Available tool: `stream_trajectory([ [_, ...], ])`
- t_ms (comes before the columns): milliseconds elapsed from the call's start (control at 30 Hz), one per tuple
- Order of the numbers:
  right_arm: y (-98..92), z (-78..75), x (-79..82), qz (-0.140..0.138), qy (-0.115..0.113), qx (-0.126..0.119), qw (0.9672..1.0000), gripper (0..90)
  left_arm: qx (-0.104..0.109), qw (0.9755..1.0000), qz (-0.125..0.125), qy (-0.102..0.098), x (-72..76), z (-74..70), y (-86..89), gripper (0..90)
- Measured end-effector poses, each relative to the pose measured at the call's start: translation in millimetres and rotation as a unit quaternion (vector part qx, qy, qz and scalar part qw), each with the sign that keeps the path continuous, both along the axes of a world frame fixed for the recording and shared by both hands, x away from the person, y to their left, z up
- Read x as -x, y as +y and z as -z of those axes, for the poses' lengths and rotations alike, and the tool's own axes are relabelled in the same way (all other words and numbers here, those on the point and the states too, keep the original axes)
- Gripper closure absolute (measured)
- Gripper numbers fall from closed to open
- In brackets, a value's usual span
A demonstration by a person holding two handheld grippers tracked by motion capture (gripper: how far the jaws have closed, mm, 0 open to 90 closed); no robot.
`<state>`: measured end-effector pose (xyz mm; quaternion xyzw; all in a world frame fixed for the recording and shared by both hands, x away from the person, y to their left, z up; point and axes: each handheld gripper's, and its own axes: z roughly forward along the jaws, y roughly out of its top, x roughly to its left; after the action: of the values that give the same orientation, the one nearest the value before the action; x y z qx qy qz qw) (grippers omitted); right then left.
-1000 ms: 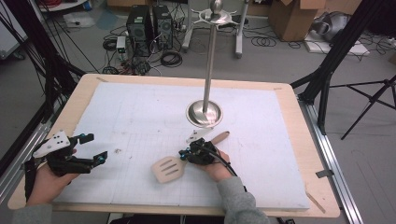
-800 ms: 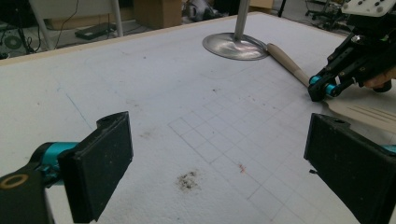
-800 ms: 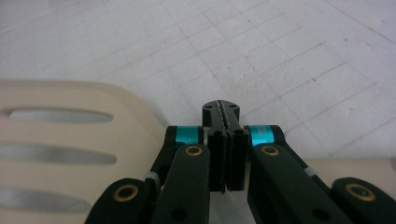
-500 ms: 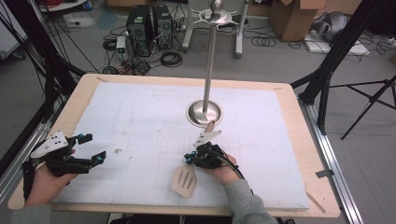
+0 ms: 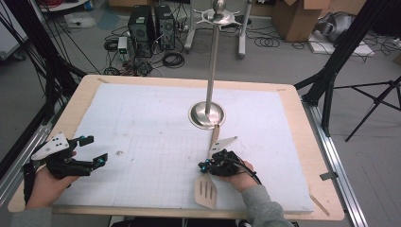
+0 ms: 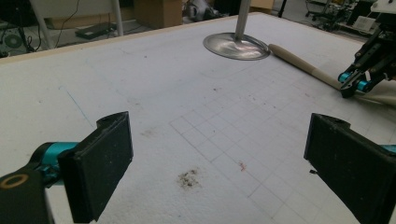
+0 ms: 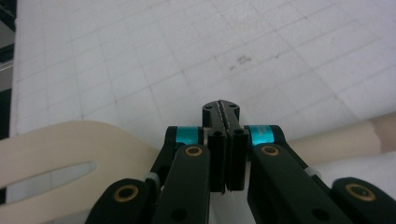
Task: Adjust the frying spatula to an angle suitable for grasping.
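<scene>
The wooden spatula [image 5: 210, 177] is pressed under the closed right gripper [image 5: 207, 165], the left gripper [image 5: 96, 150] kept wide, and a proper regrasp is judged needed next.

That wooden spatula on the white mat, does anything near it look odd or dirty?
The spatula lies flat under the right gripper, its handle tip reaching the stand's base. The mat carries a small dark crumbly smudge between the open left jaws. Nothing looks damaged.
</scene>
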<state>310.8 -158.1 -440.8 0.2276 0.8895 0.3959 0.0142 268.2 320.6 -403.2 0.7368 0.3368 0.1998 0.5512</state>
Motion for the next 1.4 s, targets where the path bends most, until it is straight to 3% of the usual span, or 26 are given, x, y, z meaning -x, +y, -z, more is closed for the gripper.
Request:
stream_trajectory([
  [500,-52.9,1.8,21.1,-0.005,0.010,-0.012,0.9999,90.0,-0.004,1.0000,0.000,0.001,-0.6,0.8,-1.7,8.3],
  [567,-53.6,2.6,20.3,-0.008,0.019,-0.017,0.9996,90.0,-0.005,1.0000,0.002,0.002,-1.1,0.6,-2.6,8.3],
  [633,-55.6,1.1,18.3,-0.007,0.015,-0.023,0.9996,90.0,-0.008,1.0000,0.002,0.000,-1.9,0.5,-3.2,8.3],
  [700,-62.7,-3.7,13.3,0.006,0.004,-0.050,0.9987,90.0,-0.009,1.0000,0.002,0.002,-2.3,1.1,-4.0,8.3],
  [733,-62.7,-3.7,13.3,0.006,0.004,-0.050,0.9987,90.0,-0.009,1.0000,0.002,0.002,-2.3,1.1,-4.0,8.3],
  [767,-70.8,-7.7,7.1,0.029,-0.005,-0.075,0.9968,90.0,-0.011,0.9999,0.002,0.004,-2.4,1.6,-4.3,8.3],
  [867,-83.3,-7.3,-4.9,0.069,-0.016,-0.092,0.9932,90.0,-0.015,0.9999,0.003,0.003,-3.0,2.0,-4.6,8.3],
  [1000,-86.1,-3.3,-12.5,0.089,-0.017,-0.089,0.9920,90.0,-0.017,0.9998,0.004,0.004,-2.9,2.2,-6.0,8.3],
  [1100,-82.4,4.9,-20.8,0.102,-0.019,-0.065,0.9924,90.0,-0.018,0.9998,0.002,0.004,-1.4,2.4,-5.6,8.3],
  [1300,-82.7,7.0,-26.0,0.105,-0.015,-0.063,0.9924,90.0,-0.019,0.9998,-0.002,0.007,0.3,3.3,-2.9,8.3],
  [1400,-75.8,8.6,-28.1,0.089,-0.004,-0.035,0.9954,90.0,-0.020,0.9998,-0.003,0.008,0.9,3.8,-3.0,8.3],
])
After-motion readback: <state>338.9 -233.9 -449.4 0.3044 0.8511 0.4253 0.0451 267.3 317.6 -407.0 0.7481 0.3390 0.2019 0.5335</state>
